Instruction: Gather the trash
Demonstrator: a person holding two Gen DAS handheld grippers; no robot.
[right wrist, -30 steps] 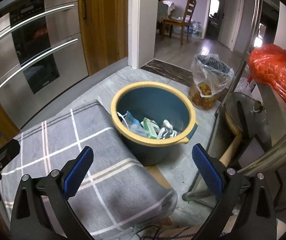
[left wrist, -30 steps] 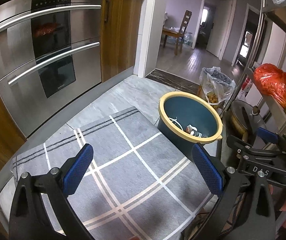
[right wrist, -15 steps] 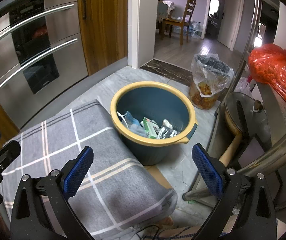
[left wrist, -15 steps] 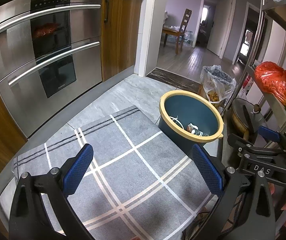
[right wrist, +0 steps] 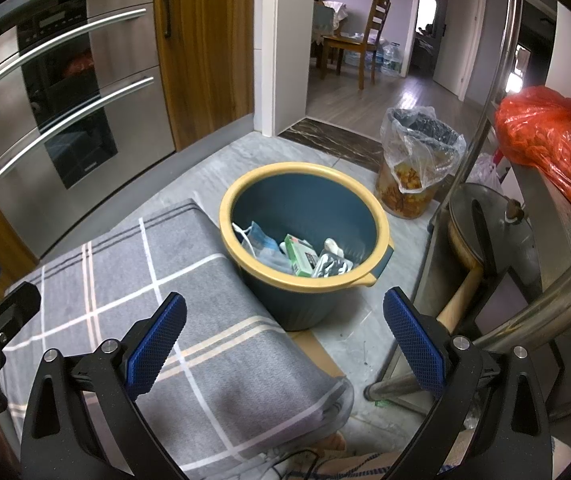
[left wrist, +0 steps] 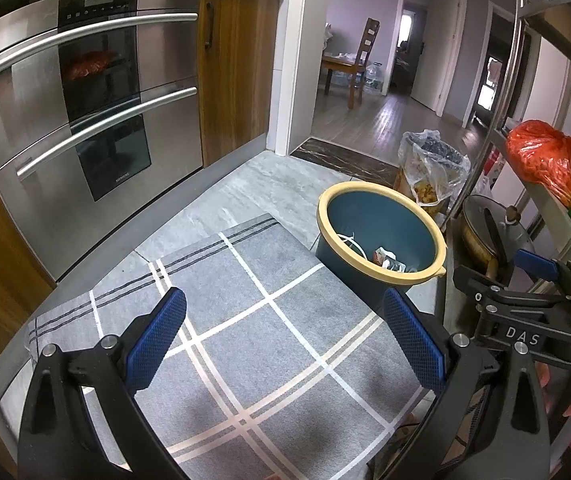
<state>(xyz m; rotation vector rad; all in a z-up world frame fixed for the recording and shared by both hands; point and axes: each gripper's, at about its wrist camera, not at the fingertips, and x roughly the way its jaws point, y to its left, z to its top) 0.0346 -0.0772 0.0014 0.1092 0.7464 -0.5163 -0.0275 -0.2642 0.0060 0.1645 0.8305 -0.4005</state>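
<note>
A blue bucket with a yellow rim (right wrist: 305, 176) (left wrist: 381, 200) stands on the kitchen floor beside a grey checked mat (right wrist: 157, 280) (left wrist: 253, 320). Inside it lies trash (right wrist: 297, 256) (left wrist: 389, 260): a green-and-white carton, a face mask, crumpled wrappers. My right gripper (right wrist: 285, 340) hangs open above the mat's right end, just short of the bucket, holding nothing. My left gripper (left wrist: 285, 340) is open and empty over the middle of the mat, further from the bucket. The right gripper (left wrist: 533, 276) also shows at the right edge of the left wrist view.
A steel oven front (left wrist: 85, 120) and a wooden cabinet (right wrist: 205, 52) line the left side. A small bin lined with a clear bag (right wrist: 417, 160) stands behind the bucket. A metal rack (right wrist: 497, 128) on the right holds a pot (right wrist: 485, 232) and a red bag (right wrist: 553, 136). A doorway opens at the back.
The left wrist view has pulled back and up a little, so the bucket looks smaller and further off. The right gripper has barely moved. Both stay open.
</note>
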